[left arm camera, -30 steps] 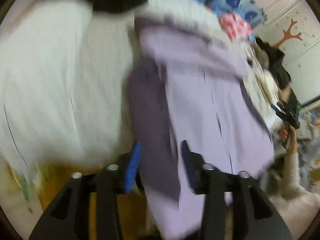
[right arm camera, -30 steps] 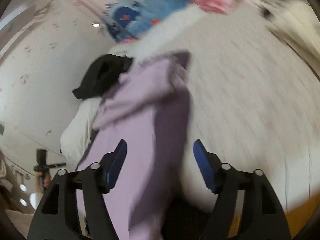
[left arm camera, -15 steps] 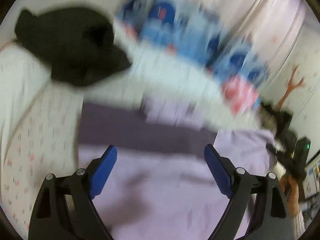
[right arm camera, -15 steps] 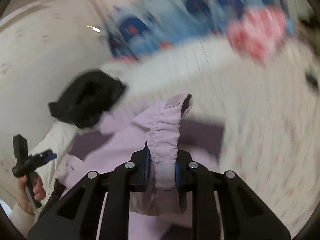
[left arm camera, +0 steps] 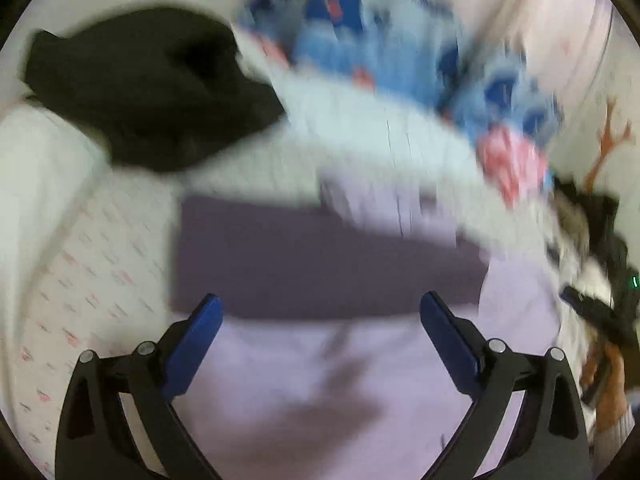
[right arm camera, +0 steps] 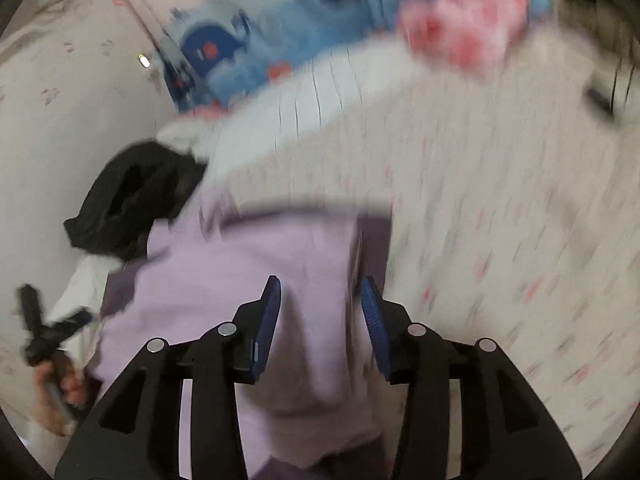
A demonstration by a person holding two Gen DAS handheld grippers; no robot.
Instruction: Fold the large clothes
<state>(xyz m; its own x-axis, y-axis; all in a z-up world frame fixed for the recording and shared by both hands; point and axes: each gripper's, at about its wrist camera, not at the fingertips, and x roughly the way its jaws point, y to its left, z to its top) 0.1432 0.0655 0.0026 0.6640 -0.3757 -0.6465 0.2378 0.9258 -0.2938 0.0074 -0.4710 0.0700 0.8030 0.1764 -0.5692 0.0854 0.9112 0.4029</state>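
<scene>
Blue-padded jaws of the left gripper (left arm camera: 320, 320) stand spread as wide as they go, having just been opening, with nothing pinched between them; lilac cloth only lies beneath. The right gripper (right arm camera: 320, 304) has its jaws about half apart, also just opening, and a raised ridge of the same cloth sits in the gap without either pad pressing it. That cloth is a large lilac garment (left arm camera: 320, 380) spread on a bed, with a darker purple band (left arm camera: 320, 260) across it. Around it lies a white bedsheet (right arm camera: 500, 240) with small pink marks. A black garment (left arm camera: 152, 84) sits bunched at the far left, and blue-patterned bedding (right arm camera: 288, 32) lies beyond. Both views are blurred.
</scene>
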